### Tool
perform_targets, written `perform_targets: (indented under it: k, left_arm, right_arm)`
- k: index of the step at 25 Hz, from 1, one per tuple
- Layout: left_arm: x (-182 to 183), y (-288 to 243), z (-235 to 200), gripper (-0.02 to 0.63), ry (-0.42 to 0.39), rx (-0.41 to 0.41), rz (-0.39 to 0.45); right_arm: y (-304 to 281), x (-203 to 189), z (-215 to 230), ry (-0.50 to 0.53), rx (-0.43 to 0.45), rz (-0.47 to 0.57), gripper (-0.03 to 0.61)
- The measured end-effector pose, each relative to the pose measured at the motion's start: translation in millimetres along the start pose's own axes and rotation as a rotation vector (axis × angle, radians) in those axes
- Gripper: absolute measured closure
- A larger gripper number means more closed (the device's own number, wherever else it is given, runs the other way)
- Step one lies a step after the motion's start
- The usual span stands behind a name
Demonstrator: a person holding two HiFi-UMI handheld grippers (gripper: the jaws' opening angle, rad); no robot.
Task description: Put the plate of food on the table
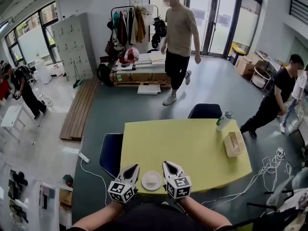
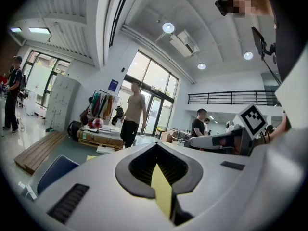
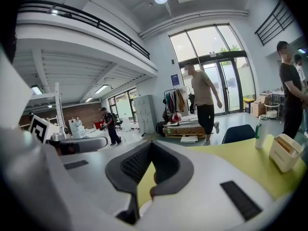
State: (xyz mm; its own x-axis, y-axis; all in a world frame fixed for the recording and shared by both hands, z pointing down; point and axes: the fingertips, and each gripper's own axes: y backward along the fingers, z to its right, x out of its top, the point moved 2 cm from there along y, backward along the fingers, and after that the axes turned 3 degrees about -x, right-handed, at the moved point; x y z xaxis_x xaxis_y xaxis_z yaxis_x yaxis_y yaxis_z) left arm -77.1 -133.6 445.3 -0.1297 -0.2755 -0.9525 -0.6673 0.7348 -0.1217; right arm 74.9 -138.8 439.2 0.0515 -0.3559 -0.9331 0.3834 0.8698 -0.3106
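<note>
A small white plate (image 1: 151, 180) lies on the yellow table (image 1: 192, 148) close to its near edge; I see no food on it. My left gripper (image 1: 133, 168) is just to the plate's left and my right gripper (image 1: 166, 164) just to its right, both apart from the plate. Each has its jaws together with nothing held. In the left gripper view the shut left gripper (image 2: 156, 146) shows only a sliver of yellow tabletop through its hollow. The right gripper view shows the shut right gripper (image 3: 151, 143) over the table (image 3: 250, 158).
A tissue box (image 1: 234, 143) and a bottle (image 1: 223, 121) stand at the table's right side. Dark blue chairs sit at the far edge (image 1: 205, 110) and left edge (image 1: 110, 153). A person (image 1: 179, 42) walks beyond the table; another person (image 1: 274, 97) bends at right. Cables (image 1: 269, 170) lie on the floor.
</note>
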Motion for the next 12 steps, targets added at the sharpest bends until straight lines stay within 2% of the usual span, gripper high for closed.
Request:
perform_targets:
  k: [12]
  left_arm:
    - [-4,7,3,0.606,0.008,0.004,0.008]
  right_arm:
    - [13,-2,-5,0.041,-0.018,0.025,0.568]
